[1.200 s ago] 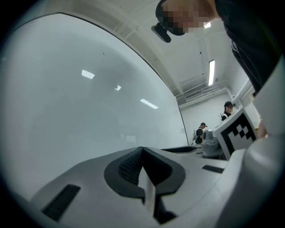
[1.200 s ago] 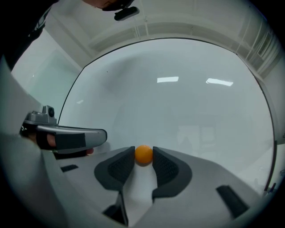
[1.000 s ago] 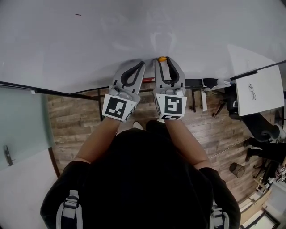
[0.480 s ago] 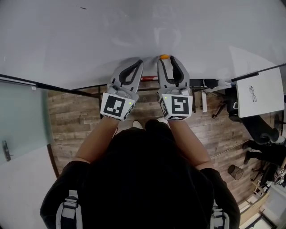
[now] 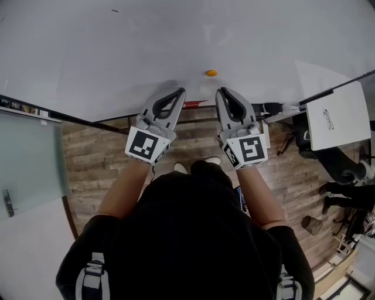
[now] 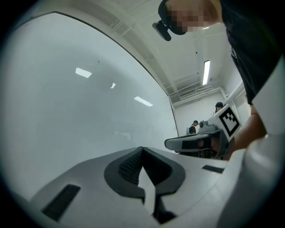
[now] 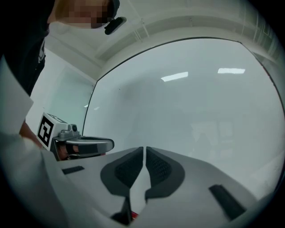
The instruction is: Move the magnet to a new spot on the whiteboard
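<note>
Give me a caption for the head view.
Orange magnet sticks to the whiteboard, clear of the right gripper, whose empty jaws have just been closing.

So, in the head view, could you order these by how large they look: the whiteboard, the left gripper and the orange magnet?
1. whiteboard: fills the upper part of the view.
2. left gripper: far smaller than the board, though it is nearer the camera.
3. orange magnet: only a small dot on the board.

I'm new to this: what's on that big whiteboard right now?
One small orange magnet sticks to the whiteboard, plus a tiny dark mark. The right hand-held gripper, its empty jaws just closed, and the left hand-held gripper hide some of its lower edge.
</note>
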Demonstrator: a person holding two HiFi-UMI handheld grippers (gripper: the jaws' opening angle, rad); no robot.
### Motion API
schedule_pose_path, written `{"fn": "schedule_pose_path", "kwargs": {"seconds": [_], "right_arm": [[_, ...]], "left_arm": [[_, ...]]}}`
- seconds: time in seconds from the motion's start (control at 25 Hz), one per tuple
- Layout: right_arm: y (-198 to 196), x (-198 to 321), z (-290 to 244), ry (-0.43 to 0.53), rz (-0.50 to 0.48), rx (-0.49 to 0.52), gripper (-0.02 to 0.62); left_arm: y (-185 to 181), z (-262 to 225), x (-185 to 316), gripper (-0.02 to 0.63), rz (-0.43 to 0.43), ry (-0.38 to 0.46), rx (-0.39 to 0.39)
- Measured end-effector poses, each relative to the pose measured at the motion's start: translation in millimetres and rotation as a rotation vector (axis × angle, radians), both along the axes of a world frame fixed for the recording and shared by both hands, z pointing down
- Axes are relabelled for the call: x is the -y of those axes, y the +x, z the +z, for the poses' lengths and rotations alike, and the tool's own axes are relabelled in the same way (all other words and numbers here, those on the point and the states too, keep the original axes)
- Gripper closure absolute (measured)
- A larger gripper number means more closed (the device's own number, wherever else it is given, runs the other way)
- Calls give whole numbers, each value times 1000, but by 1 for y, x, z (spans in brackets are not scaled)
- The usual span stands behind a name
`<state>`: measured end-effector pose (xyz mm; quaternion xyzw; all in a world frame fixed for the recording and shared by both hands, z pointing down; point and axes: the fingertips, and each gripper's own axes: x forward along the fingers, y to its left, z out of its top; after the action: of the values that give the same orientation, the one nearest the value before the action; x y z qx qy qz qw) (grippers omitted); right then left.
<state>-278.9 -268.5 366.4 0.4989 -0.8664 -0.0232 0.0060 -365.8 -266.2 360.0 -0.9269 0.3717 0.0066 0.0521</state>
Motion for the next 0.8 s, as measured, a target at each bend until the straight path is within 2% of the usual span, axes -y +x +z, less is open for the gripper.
{"fn": "schedule_pose_path", "kwargs": {"seconds": [0.08,0.48,0.8], "right_arm": [[-1,-10,2,-6,-15,5,598],[-12,-51,11,-8,-80,4,603],[-21,-61,4,4,-88,11,603]], "left_arm": [[1,3,-8,604,13,1,12],[2,12,-38,604,48,-28,32],[-4,10,-51,604,75,-18,13]]}}
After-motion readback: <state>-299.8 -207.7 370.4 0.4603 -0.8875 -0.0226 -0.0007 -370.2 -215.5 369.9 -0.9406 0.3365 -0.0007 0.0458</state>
